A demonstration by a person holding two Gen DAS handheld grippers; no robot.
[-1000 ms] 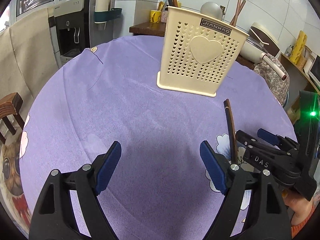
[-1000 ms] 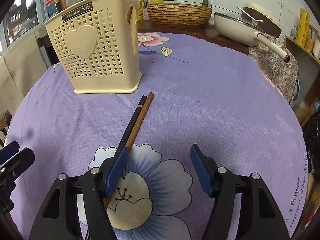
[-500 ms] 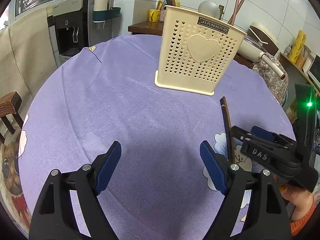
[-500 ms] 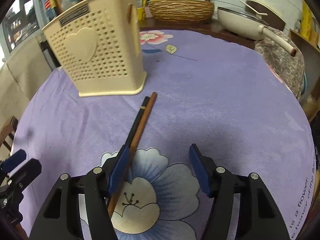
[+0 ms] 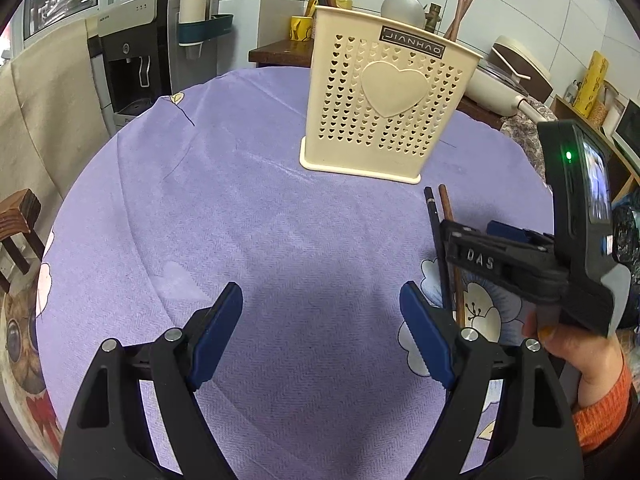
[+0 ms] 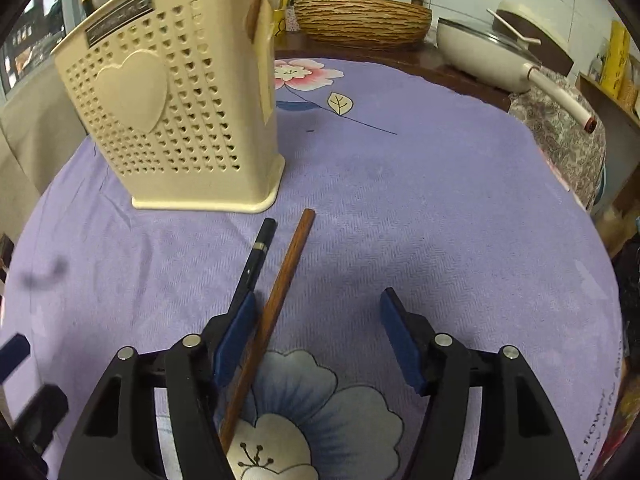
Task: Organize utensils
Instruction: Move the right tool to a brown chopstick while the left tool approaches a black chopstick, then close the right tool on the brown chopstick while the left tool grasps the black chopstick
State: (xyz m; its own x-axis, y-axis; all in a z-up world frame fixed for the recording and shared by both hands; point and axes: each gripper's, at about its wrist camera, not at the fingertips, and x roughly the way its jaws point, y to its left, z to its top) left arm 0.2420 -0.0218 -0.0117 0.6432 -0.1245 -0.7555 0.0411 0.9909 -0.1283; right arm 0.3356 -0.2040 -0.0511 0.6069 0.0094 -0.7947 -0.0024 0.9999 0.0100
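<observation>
Closing in low over the two chopsticks [image 6: 276, 280] lying on the purple cloth [image 6: 440, 220] before the holder [image 6: 172, 120], the right claw [image 6: 318, 332], spread wide, is lining up a pickup, while the left claw [image 5: 320, 332] is hovering spread and empty.

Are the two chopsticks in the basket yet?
Not yet. The black chopstick and brown wooden chopstick lie flat on the purple cloth, outside the cream heart-holed basket.

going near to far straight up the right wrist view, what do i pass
right gripper with its jaws open → brown wooden chopstick → black chopstick → cream perforated plastic utensil holder → brown woven basket
</observation>
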